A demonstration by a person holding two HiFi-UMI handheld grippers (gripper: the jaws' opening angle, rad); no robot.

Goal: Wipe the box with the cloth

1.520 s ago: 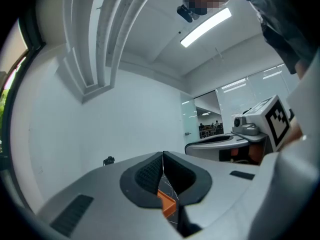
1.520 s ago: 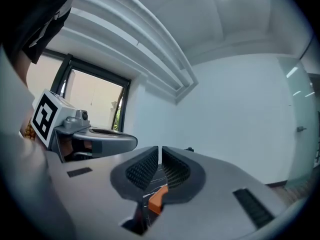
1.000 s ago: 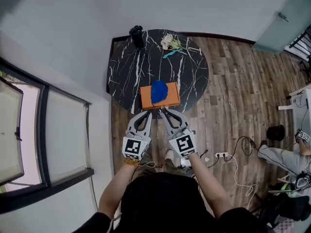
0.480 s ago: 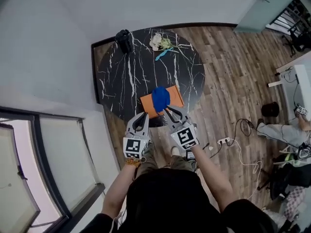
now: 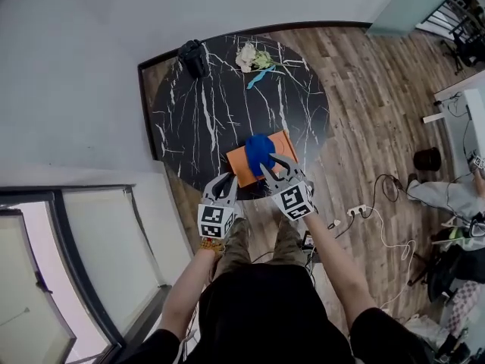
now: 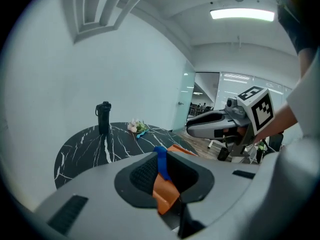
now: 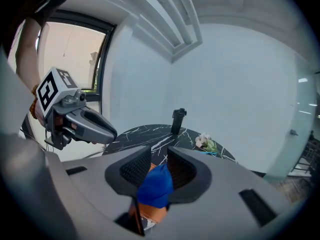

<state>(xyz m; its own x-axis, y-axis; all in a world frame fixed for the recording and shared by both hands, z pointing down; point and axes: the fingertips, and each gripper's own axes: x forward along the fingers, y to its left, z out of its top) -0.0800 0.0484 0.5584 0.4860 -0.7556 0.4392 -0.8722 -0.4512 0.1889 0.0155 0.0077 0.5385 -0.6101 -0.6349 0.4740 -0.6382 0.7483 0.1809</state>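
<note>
An orange box [image 5: 246, 169] lies at the near edge of the round black marble table [image 5: 204, 120], with a blue cloth [image 5: 259, 150] bunched on top. My right gripper [image 5: 274, 167] sits at the box's near right corner, just short of the cloth. Its jaws have just been opening and stand open. In the right gripper view the cloth [image 7: 156, 184] and box [image 7: 150, 213] show through the gap, beyond the pads. My left gripper [image 5: 226, 180] hangs at the box's near left corner. Its jaws have just opened to a narrow slit with nothing between them.
A black bottle [image 5: 192, 55] and a small bunch of flowers [image 5: 254, 55] with a blue ribbon stand at the table's far side. A power strip and cables [image 5: 356, 211] lie on the wooden floor to the right, where a person [image 5: 447, 196] sits. A wall and window are at the left.
Both grippers have moved forward and down to the box's near edge. The right jaws have gone from shut to clearly apart, and the left jaws have parted slightly.
</note>
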